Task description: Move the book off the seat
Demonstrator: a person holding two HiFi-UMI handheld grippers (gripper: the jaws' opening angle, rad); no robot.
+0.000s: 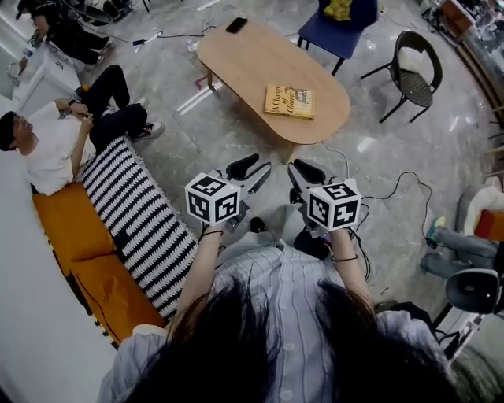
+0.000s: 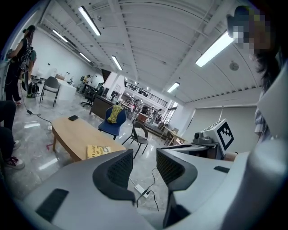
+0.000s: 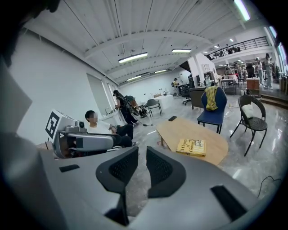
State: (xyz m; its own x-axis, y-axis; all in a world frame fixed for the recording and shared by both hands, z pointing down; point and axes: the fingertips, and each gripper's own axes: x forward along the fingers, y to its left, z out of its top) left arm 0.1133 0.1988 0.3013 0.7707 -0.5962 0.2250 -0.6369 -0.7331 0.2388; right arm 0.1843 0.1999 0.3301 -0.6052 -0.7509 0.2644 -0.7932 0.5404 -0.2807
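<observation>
Left gripper [image 1: 253, 170] and right gripper [image 1: 299, 170], each empty, jaws narrowly apart, well short of book [image 1: 289, 101].

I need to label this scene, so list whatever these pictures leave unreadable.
- Yellow thing on blue chair: head view's top edge cuts it; too small in gripper views.
- Dark flat object on table: too small to identify, every view.
- Book, small print: too small, every view.

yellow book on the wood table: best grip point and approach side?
Take the book by its long edge, the lower one in the head view, and come in low from that side. It lies flat and closed near the rounded end of the table with no overhang visible. So probably drag it to the rim first, then pinch across its thickness.
</observation>
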